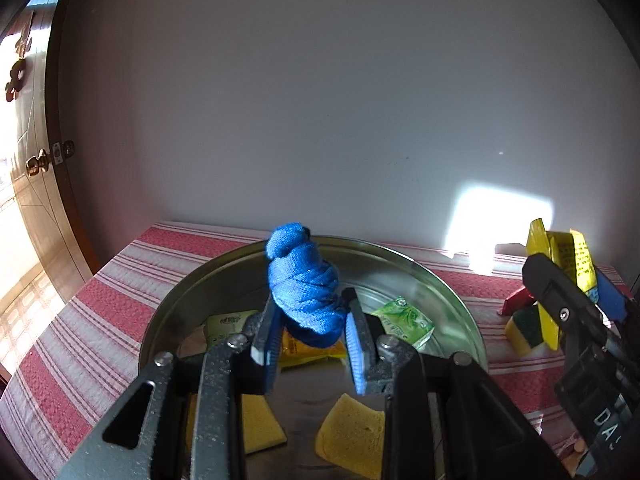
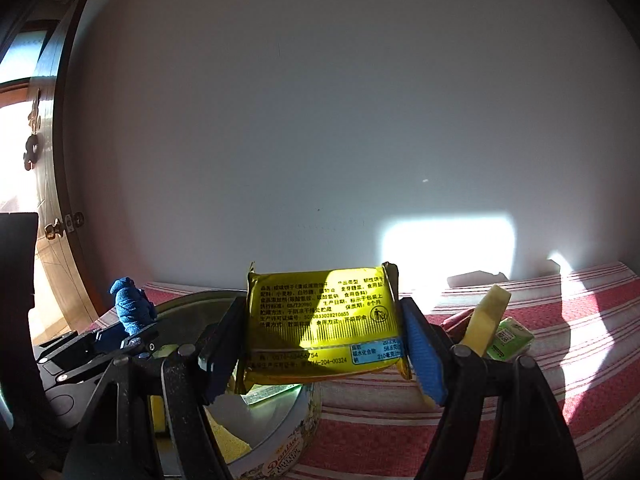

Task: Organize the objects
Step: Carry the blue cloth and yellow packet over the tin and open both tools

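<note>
My left gripper (image 1: 310, 332) is shut on a blue rolled cloth (image 1: 306, 284), held above the round metal tin (image 1: 452, 292). That cloth (image 2: 130, 308) and the left gripper (image 2: 132, 334) also show at the left of the right wrist view. My right gripper (image 2: 320, 344) is shut on a yellow snack packet (image 2: 320, 320), its pads pressing both ends, just over the tin's right rim (image 2: 308, 404). The packet (image 1: 568, 256) and right gripper appear at the far right in the left wrist view. Inside the tin lie yellow sponges (image 1: 350, 436), a green sachet (image 1: 404, 320) and other packets.
A red-and-white striped cloth (image 1: 80, 320) covers the table against a white wall. To the tin's right sit a yellow-green sponge (image 1: 524, 328), a red packet (image 1: 516, 302), an upright sponge (image 2: 486, 320) and a green packet (image 2: 512, 338). A wooden door (image 1: 36, 184) stands left.
</note>
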Demonstrator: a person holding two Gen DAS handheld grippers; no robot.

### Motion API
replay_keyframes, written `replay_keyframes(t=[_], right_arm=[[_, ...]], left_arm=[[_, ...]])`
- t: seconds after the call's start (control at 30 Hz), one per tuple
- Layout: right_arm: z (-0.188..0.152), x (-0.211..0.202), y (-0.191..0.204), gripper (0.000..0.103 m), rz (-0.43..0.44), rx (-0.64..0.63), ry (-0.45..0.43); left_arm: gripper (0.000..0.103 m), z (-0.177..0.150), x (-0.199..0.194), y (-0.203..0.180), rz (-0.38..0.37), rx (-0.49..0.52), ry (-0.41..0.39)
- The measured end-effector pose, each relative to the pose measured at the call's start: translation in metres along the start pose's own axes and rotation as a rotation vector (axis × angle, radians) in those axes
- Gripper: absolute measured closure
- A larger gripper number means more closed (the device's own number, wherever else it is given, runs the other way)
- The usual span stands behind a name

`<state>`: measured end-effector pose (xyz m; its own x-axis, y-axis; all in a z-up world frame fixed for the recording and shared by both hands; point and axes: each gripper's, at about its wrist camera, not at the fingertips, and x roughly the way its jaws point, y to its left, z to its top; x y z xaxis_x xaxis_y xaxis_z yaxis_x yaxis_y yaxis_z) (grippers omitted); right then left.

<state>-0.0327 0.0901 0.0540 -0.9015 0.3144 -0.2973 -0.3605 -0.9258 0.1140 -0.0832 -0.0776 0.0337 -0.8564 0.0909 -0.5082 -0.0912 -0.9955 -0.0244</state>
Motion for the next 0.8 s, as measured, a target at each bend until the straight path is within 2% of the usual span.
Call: replay_keyframes(t=[0.4,0.53,0.8], right_arm=[[0.005,0.038,0.044,0.027,0.059,-0.033,0.008],[-0.007,0.048,0.053,0.027,0.045,-0.107,0.021],[-0.01,0.061,0.042,0.027,0.029,-0.124,0.083]], left_arm=[[0.076,0.001,0.012,0.038,0.13,-0.036,0.034],[0.076,-0.002,0.022,0.043,0.199,-0.019,0.075],[0.076,-0.01,0.034,0.043,0.241,0.019,0.135]])
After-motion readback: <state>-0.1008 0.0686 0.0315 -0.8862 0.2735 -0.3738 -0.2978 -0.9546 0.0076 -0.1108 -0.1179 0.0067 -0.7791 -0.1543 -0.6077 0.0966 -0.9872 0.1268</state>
